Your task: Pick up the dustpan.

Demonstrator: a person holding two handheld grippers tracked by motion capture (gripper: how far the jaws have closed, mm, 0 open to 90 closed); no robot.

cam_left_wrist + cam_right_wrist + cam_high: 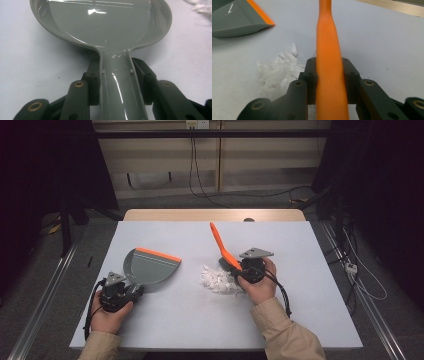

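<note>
Item: sweeping set, laid out on a pale grey table (300, 320).

Left tool (131, 291): clenched on the handle of the grey plastic dustpan with an orange front lip (150, 266). The left gripper view shows both jaws pressed against the handle's sides. The pan lies flat on the table, left of centre, lip facing away toward the right.

Right tool (243, 269): clenched on the orange handle of a small hand brush (222, 247), jaws tight on either side in the right gripper view. The handle slants up and away; the bristle end sits just beside the litter.

Litter: heap of torn white paper scraps (219, 279), between pan and brush, apart from the pan's lip.

Step in hand, as judged: both implements grasped, sweeping not yet begun.

Next move calls for: bringing the pan's lip up against the heap and holding it flat, then drawing the brush across the scraps toward it with short, low strokes so none scatter.
</note>
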